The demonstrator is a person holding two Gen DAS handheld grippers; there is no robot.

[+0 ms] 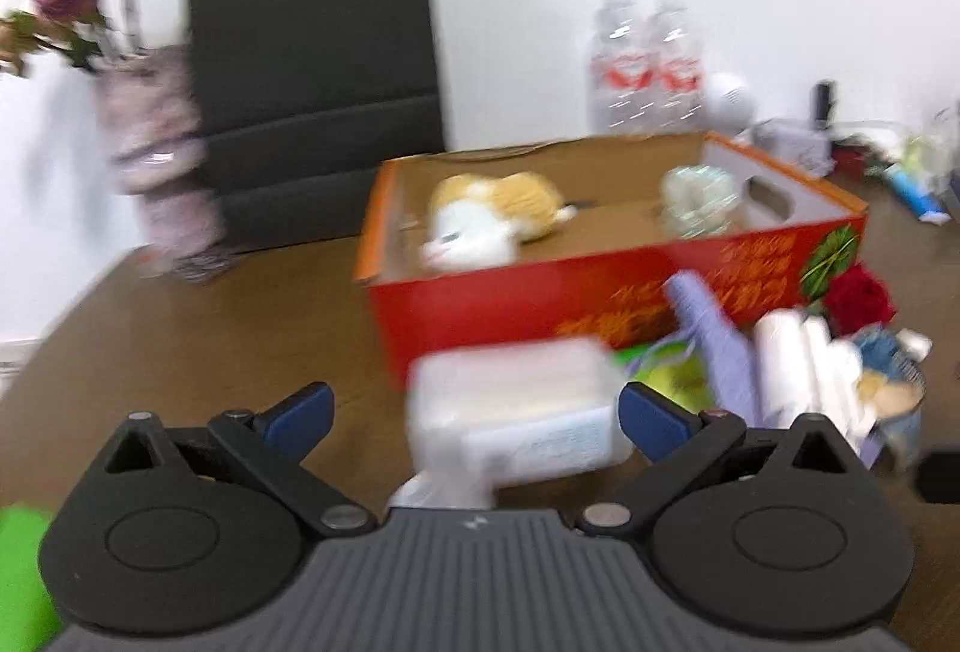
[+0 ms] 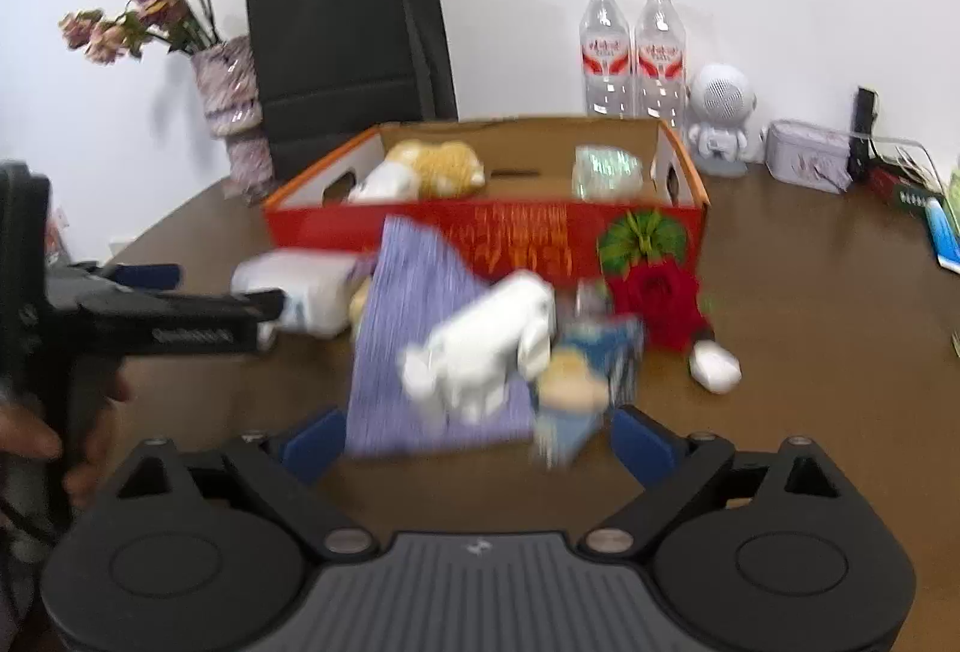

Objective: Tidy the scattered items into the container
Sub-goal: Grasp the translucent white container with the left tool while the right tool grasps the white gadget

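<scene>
The red cardboard box (image 1: 540,304) (image 2: 480,226) stands open on the brown table, with a yellow-and-white plush toy (image 1: 480,220) (image 2: 432,166) and a pale packet (image 1: 699,199) inside. My left gripper (image 1: 474,415) is open around a white tissue pack (image 1: 516,412) (image 2: 300,292), with a gap at the left pad. My right gripper (image 2: 480,439) is open just short of a pile in front of the box: a purple striped pouch (image 2: 414,316), a white roll (image 2: 486,352) and a blue snack packet (image 2: 588,376). A red fabric flower (image 2: 657,304) (image 1: 858,295) lies by the box.
Behind the box stand a vase of dried flowers (image 2: 231,100), a black paper bag (image 2: 348,46), two water bottles (image 2: 633,52), a white astronaut figure (image 2: 720,124) and a tin (image 2: 810,160). A small white object (image 2: 714,367) lies right of the pile. A hand (image 2: 30,436) holds the left gripper.
</scene>
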